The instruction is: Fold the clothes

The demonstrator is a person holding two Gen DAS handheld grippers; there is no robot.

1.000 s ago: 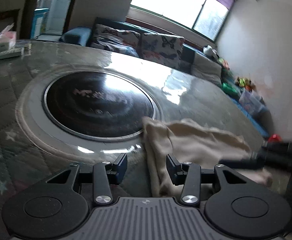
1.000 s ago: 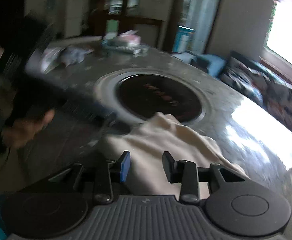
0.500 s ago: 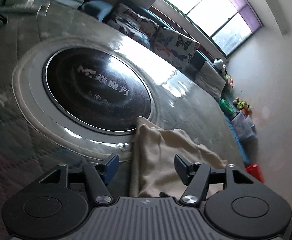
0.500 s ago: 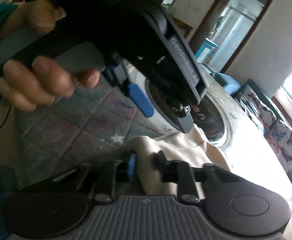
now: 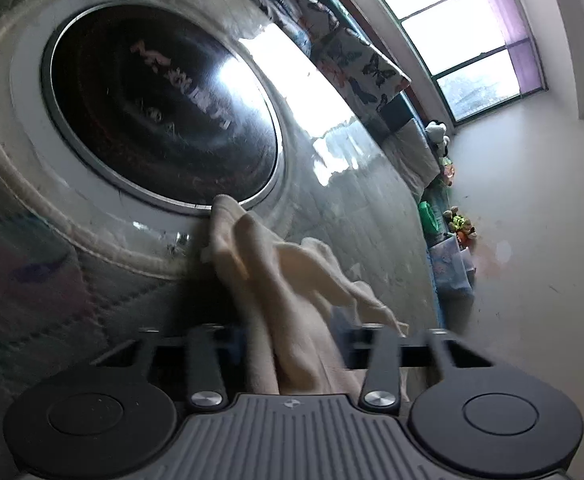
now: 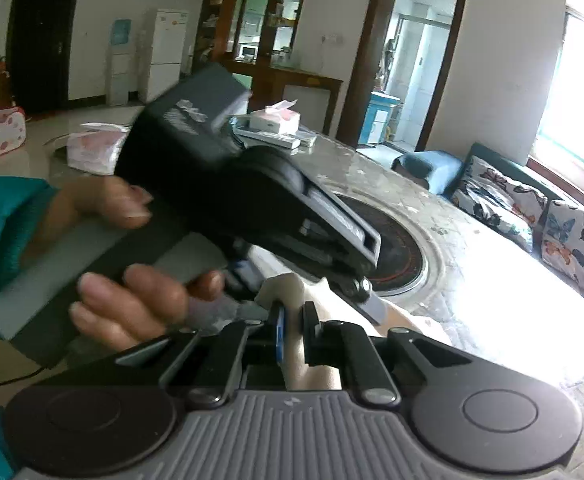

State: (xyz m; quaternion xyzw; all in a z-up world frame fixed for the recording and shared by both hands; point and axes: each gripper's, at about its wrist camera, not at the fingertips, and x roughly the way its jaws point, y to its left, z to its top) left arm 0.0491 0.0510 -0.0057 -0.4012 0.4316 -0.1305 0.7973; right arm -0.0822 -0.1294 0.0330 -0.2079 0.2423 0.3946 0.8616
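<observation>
— Lying bunched on the quilted surface [image 5: 371,208], the cream cloth [image 5: 292,280] runs from the rim of the round dark glass plate [image 5: 160,104] back toward the camera and passes between the fingers of the left gripper [image 5: 292,344]. Do you see a grip there?

— The fingers are blurred and stand apart on either side of the fabric, so that one looks spread wide, with the cloth draped through the gap rather than pinched. The right gripper [image 6: 292,328] is another matter: its jaws are drawn close together and a fold of the same cream cloth [image 6: 284,288] is clamped between them, one finger showing a blue pad.

— And what fills the middle of the right view?

— The body of the left gripper [image 6: 252,208], seen from the side, held by the person's left hand [image 6: 132,300] with a teal sleeve [image 6: 0,232] at the wrist. It sits just above and touching close to the pinched fold.

— Beyond that?

— On the far side of the surface a tissue box [image 6: 274,118] and a remote control [image 6: 272,136]. Past the edge, a sofa with butterfly cushions [image 6: 531,208], a white fridge [image 6: 164,56] and a bright window [image 5: 463,36].
</observation>
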